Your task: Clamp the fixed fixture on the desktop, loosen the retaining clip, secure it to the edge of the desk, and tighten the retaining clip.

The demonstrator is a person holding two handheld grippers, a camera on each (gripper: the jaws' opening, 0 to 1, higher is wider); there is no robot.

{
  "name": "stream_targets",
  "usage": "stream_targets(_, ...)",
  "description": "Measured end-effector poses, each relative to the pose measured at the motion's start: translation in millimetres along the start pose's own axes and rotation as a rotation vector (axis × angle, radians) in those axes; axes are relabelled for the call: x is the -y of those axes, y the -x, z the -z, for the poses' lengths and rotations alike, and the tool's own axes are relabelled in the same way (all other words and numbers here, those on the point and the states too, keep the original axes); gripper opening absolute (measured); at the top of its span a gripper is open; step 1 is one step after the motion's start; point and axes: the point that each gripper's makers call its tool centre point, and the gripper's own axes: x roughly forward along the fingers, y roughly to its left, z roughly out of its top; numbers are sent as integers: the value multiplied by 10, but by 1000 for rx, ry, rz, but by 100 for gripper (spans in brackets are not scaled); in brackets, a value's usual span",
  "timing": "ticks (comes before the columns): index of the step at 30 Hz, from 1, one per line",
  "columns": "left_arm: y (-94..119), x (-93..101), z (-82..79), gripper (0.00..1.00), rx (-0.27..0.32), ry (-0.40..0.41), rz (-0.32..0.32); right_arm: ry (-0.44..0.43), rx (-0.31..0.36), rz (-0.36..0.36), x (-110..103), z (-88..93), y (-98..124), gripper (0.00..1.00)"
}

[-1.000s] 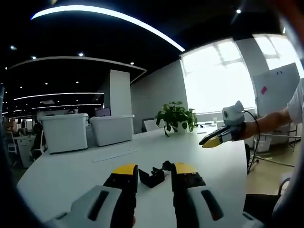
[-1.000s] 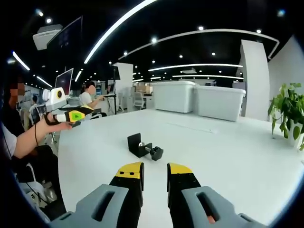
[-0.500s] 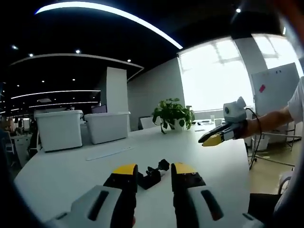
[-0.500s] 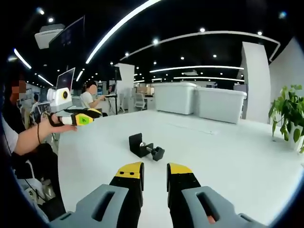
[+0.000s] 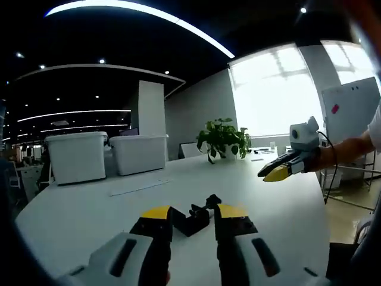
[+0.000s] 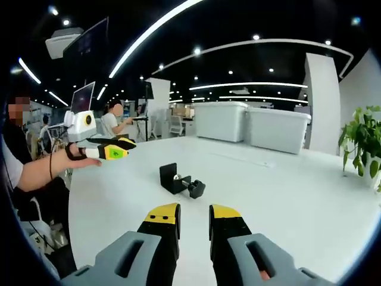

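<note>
The black clamp fixture [image 6: 180,182] with its screw knob lies on the white desk [image 6: 268,202], ahead of my right gripper [image 6: 193,213], which is open and holds nothing. In the left gripper view the same clamp [image 5: 197,217] sits on the desk just beyond my left gripper [image 5: 194,213], whose jaws are open and apart from it. The right gripper view has the left gripper [image 6: 117,148] hovering over the desk's left side, held by a hand. The right gripper [image 5: 280,172] hangs above the desk's right edge in the left gripper view.
Two white storage bins [image 5: 107,156] and a potted plant [image 5: 223,139] stand at the desk's far side. A flat white sheet [image 5: 138,186] lies near the bins. A whiteboard [image 5: 351,116] stands off the right edge. A person [image 6: 114,119] sits at a distant desk.
The left gripper has come in over the desk towards the clamp. The clamp has not moved, and both grippers' jaws remain apart.
</note>
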Motion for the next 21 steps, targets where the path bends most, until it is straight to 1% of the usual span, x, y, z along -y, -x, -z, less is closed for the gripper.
stream_targets(8, -127, -62, 169, 28, -13, 22, -23, -30, 5, -5, 23, 73, -90, 18)
stream_targets(12, -184, -83, 279, 28, -14, 35, -39, -55, 11, -4, 60, 87, -124, 18)
stream_targets(16, -247, -117, 401, 28, -23, 61, -44, -67, 10, 0, 93, 124, -158, 18)
stream_targets(17, -261, -119, 429, 28, -30, 58, -49, -70, 9, 1, 95, 137, -164, 18)
stream_targets(18, -267, -132, 446, 28, -42, 35, -58, -75, 10, 2, 101, 149, -171, 18)
stream_targets(19, -280, -122, 436, 28, -39, 27, -57, -80, 11, 2, 104, 160, -177, 18)
stream_targets(21, -313, -122, 426, 28, -35, 30, -54, -87, 11, 0, 104, 184, -197, 18)
